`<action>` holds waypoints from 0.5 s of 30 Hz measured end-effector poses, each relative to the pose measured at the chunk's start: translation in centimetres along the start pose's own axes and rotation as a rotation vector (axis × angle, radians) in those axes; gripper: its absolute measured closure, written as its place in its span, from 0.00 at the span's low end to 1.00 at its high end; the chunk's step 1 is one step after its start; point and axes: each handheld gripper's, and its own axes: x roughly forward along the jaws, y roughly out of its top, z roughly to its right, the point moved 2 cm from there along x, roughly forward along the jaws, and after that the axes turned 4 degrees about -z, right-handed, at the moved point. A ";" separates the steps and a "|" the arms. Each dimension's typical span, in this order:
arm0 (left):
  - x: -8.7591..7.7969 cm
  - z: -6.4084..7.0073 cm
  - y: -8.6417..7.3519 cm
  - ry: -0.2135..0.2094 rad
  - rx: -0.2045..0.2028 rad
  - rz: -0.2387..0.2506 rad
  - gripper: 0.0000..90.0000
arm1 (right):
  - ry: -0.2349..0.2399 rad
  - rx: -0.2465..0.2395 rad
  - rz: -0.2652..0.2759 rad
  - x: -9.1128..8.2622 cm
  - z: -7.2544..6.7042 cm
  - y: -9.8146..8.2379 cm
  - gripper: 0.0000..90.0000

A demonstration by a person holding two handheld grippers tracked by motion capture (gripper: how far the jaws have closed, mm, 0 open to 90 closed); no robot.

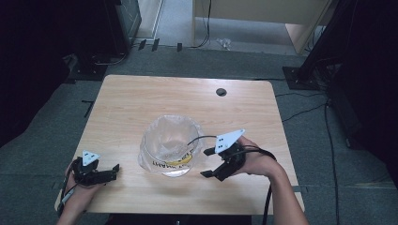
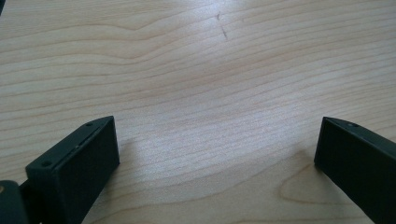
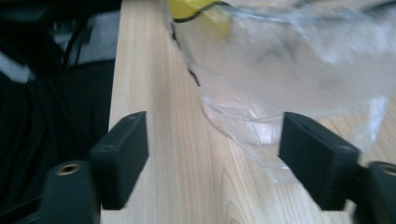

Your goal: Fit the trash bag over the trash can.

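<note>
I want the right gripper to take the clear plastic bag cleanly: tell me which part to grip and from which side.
Grip the clear plastic bag at its loose film rim on the side facing the right gripper, coming in level from the right. There the film is thin and crumpled, so it should fit between the open jaws; the lower body bulges round and too wide.

Black lettering on the plastic bag (image 1: pixel 164 159) is unreadable.

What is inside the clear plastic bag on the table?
Through the bag a yellow item with dark edging shows low on the near side; the crinkled plastic blurs it, so what it is cannot be told. The bag seems to line a glass bowl, whose base shows underneath.
</note>
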 end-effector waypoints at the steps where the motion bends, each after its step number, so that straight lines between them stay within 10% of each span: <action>1: 0.0 0.0 0.0 0.000 0.000 0.000 0.00 | -0.009 0.013 0.008 0.0 0.1 -0.3 0.22; 15: 0.0 0.0 0.0 0.000 0.000 0.000 0.00 | -0.228 0.195 0.071 0.6 1.5 -3.4 0.00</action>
